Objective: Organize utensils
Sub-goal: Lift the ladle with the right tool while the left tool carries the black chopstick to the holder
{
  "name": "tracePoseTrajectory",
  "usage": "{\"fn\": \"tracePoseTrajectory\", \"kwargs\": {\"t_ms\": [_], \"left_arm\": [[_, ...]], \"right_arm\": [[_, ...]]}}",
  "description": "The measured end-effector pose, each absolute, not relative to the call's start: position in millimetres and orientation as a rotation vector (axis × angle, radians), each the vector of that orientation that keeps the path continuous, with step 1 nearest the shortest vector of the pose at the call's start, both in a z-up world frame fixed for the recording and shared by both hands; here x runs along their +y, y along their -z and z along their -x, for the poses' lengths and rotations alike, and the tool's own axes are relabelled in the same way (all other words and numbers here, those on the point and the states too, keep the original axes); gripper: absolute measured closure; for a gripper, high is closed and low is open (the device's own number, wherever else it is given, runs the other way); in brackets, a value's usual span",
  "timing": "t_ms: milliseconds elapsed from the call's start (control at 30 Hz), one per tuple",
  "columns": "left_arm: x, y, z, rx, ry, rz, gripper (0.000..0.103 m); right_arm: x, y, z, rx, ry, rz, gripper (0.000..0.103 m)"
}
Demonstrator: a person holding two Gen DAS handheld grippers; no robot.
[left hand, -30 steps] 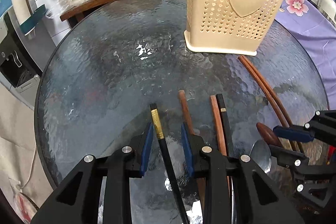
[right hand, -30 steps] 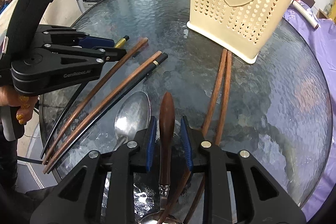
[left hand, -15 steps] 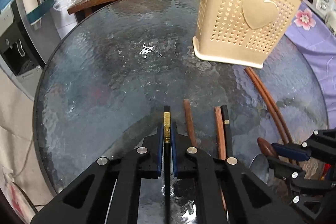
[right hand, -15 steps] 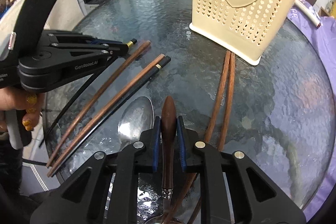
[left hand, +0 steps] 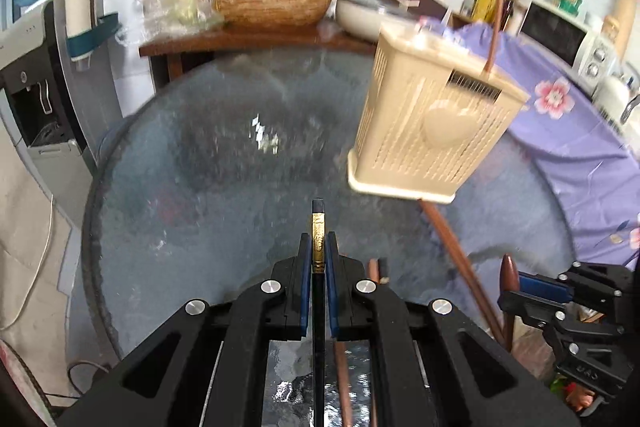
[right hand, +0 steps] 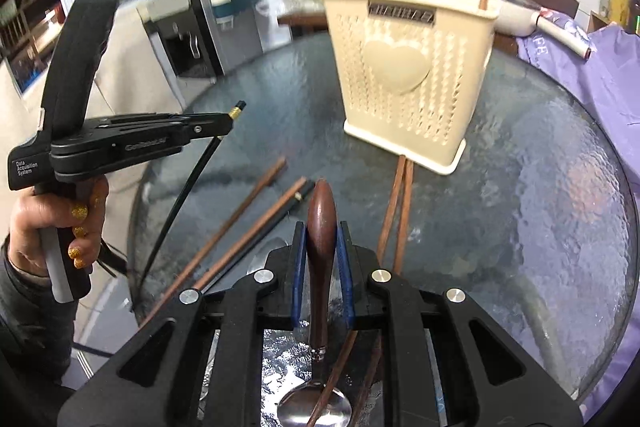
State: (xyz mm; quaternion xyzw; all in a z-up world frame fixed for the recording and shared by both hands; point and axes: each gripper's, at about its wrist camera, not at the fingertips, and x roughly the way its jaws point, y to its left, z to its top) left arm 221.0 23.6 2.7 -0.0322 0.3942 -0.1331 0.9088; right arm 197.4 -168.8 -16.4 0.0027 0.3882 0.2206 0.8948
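Above glass table, left hand-held gripper clamping black chopstick

Bare glass table before basket

The black left gripper with blue pads is clamped on a black gold-banded chopstick; the matching right gripper pinches a brown wooden-handled spoon.
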Motion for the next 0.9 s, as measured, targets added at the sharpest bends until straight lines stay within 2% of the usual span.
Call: {"fn": "tracePoseTrajectory", "kwargs": {"t_ms": [300, 900], "left_arm": [[27.7, -46.4, -197.1, 0.673, 0.309, 0.105, 0.096], [34.3, -72.1, -183.7, 0.578, 0.314, 0.128, 0.096]], "right_arm": [[-191.2, -5.9, -185.8, 0.741, -0.489, -0.084, 0.087], [-194.8, -39.0, -177.5, 0.63, -0.496, -0.124, 0.087]]}}
